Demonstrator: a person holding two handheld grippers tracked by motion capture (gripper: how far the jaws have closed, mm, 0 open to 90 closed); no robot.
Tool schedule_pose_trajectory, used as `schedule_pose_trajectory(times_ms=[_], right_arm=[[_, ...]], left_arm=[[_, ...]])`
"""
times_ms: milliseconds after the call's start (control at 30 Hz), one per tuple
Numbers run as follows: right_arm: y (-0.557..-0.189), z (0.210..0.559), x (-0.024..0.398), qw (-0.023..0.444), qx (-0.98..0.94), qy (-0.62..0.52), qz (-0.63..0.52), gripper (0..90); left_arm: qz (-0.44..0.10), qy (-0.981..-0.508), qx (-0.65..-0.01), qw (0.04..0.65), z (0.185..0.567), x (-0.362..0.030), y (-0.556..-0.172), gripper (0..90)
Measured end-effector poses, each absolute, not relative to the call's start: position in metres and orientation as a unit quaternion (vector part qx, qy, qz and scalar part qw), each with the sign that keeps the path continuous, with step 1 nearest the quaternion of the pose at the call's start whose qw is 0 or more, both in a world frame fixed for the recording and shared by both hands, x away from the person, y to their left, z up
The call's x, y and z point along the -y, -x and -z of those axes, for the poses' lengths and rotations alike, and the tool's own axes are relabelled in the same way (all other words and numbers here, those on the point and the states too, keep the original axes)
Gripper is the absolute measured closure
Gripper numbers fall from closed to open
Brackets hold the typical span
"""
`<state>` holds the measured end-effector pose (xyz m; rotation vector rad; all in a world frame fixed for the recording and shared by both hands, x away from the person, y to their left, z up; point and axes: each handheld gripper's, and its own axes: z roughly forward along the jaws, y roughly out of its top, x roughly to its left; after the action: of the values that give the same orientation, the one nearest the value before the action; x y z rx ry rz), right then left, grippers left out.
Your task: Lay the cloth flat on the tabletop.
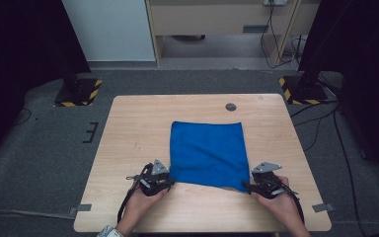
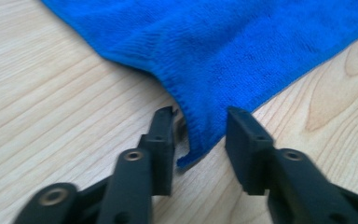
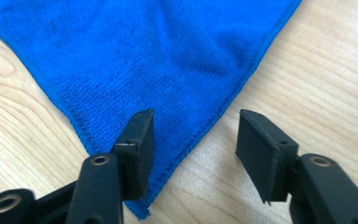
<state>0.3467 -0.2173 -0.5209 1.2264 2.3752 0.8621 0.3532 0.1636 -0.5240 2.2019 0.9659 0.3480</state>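
Observation:
A blue cloth [image 1: 207,150] lies flat on the wooden table [image 1: 128,133], near its front middle. My left gripper [image 1: 170,181] sits at the cloth's near left corner. In the left gripper view that corner of the cloth [image 2: 242,46] lies between the open jaws of the left gripper [image 2: 200,116], with a gap beside the right jaw. My right gripper [image 1: 247,186] is at the near right corner. Seen in the right gripper view, the cloth [image 3: 158,56] ends in a point under the left jaw of the right gripper [image 3: 196,119], which stands open with its other jaw over bare wood.
A round grey cap [image 1: 231,106] is set in the tabletop behind the cloth. Two stands on yellow-and-black striped bases [image 1: 79,91] [image 1: 301,89] flank the table's far corners. Cables [image 1: 321,118] run over the grey carpet at the right.

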Motion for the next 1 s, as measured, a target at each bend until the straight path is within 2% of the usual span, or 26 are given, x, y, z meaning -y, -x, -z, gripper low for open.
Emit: schedule_pose_trajectory(times_ms=[133, 233, 467, 933, 1000], right_arm=[[-0.346, 0.52, 0.217, 0.162, -0.835, -0.429, -0.304, 54.3], [-0.344, 0.52, 0.215, 0.149, -0.838, -0.423, -0.31, 67.6], [-0.342, 0.519, 0.215, 0.13, -0.842, -0.42, -0.314, 88.9], [-0.322, 0.504, 0.231, 0.129, -0.837, -0.424, -0.322, 89.0], [-0.319, 0.504, 0.231, 0.127, -0.837, -0.423, -0.323, 86.1]], left_arm=[[-0.129, -0.851, -0.371, 0.348, 0.523, -0.163, -0.354, 79.1], [-0.121, -0.852, -0.37, 0.351, 0.522, -0.166, -0.352, 84.5], [-0.105, -0.854, -0.368, 0.352, 0.52, -0.168, -0.345, 87.2], [-0.076, -0.858, -0.368, 0.35, 0.512, -0.165, -0.323, 87.4], [-0.076, -0.858, -0.371, 0.348, 0.513, -0.165, -0.321, 84.9]])
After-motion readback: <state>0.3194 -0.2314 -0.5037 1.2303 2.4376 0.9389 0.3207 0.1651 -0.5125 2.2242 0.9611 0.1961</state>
